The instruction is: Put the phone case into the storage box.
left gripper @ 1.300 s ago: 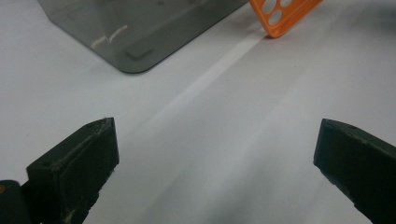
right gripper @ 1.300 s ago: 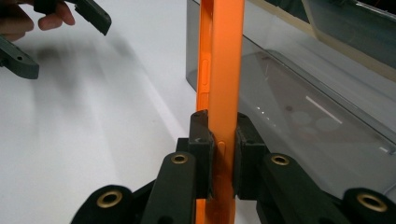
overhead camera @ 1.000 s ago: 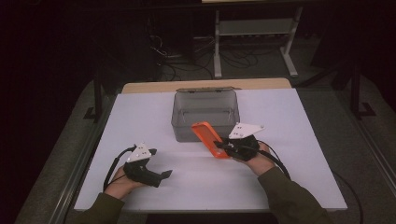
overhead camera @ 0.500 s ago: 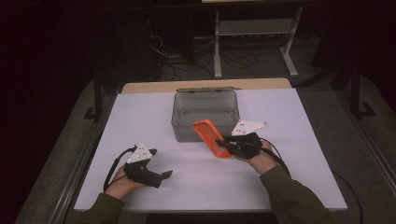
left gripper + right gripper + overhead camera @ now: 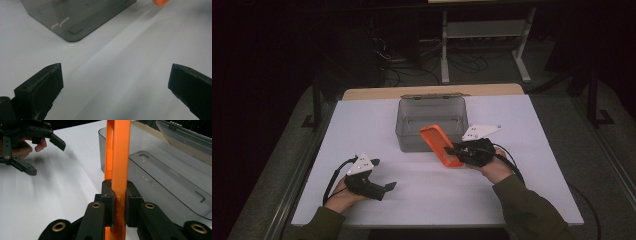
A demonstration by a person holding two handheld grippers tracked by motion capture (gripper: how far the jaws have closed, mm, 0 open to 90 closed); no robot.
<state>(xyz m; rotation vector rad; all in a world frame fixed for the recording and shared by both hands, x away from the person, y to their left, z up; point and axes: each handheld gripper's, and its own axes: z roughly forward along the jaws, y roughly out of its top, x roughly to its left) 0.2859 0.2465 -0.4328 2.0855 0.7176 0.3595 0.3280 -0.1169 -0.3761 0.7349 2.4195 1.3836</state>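
Clamped tight on orange phone case (image 5: 118, 157) between both pads of right gripper (image 5: 118, 202); case edge-on in right gripper view, standing upright from the jaws. In high view, same right gripper (image 5: 455, 149) gripping the case (image 5: 439, 144) at its lower right end, case tilted, upper end over front wall of grey plastic box (image 5: 408, 131), lower end above white tabletop (image 5: 522, 125) just in front of box. Cannot tell whether case touches box rim. Inside of box (image 5: 160, 177) seen just beside case on the right, w/ hinged lid (image 5: 185, 135) folded back behind it.

Spread wide, nothing between: jaws of left gripper (image 5: 115, 80), pads well apart over bare tabletop (image 5: 112, 72). In high view, left gripper (image 5: 388, 187) low near front left of table, held in person's left hand (image 5: 343, 192), well apart from box and case. Corner of box (image 5: 72, 22) and small bit of orange case (image 5: 160, 2) far ahead in left gripper view. Left gripper (image 5: 47, 146) also visible at upper left in right gripper view, jaws apart.
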